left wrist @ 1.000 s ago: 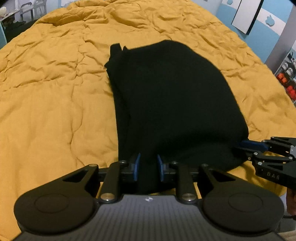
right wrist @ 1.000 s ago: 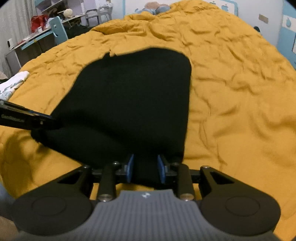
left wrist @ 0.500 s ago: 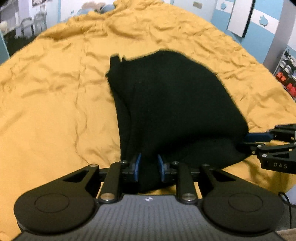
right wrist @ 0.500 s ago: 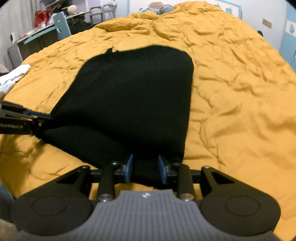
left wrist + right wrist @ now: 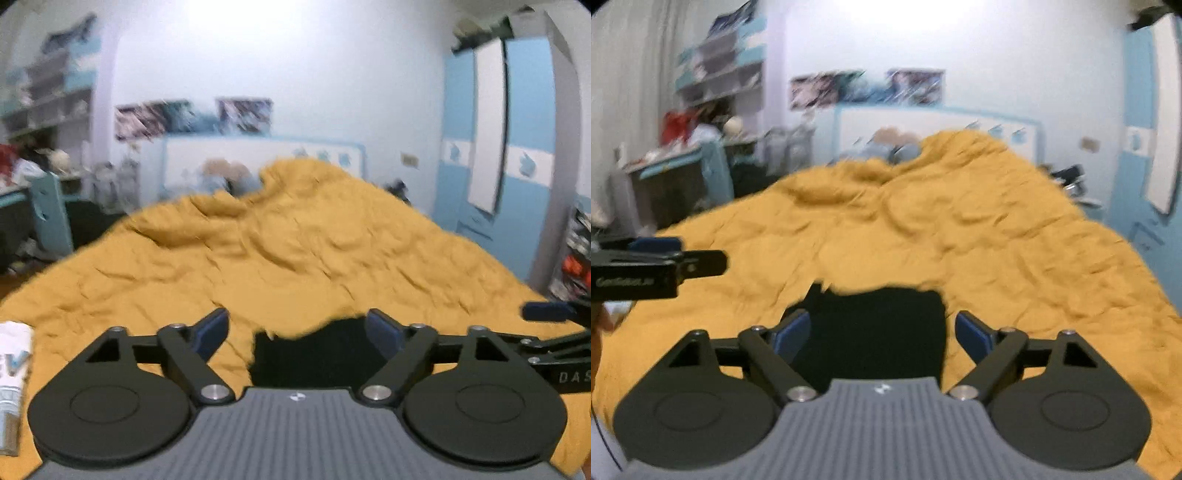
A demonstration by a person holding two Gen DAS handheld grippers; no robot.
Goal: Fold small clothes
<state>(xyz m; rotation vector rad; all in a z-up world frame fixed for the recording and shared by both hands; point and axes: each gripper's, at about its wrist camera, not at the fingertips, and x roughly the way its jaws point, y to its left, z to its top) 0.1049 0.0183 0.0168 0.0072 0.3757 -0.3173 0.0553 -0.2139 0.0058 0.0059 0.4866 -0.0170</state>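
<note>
In the left wrist view, the left gripper (image 5: 297,330), matte black plastic with round disc hubs, silver pivot pins and blue rubber pads on its fingers, has its jaws opening wide, with nothing pinched between them. The flat black knit garment (image 5: 314,354) lies on the bed below and slightly right of centre, only its far edge showing as a dark, soft-edged slab with a small notch at its left corner; the pads do not touch it. It rests on a mustard-yellow quilted bedspread (image 5: 280,266), a crumpled cotton-like surface full of shallow creases that heaps up toward the far headboard. A folded white printed cloth (image 5: 13,373) sits at the near left edge. The right gripper (image 5: 550,332) juts in from the right. In the right wrist view, the right gripper (image 5: 882,334), the same black linkage build with a ribbed grey body, also has its jaws opening, blue pads apart on either side of the garment's outline but not pressing it. The garment (image 5: 879,332) appears as a broad, roughly rectangular dark patch, its surface too dark to show texture, lying flat on the near middle of the bedspread (image 5: 960,243). The left gripper (image 5: 665,258) reaches in from the left, above the cover.
</note>
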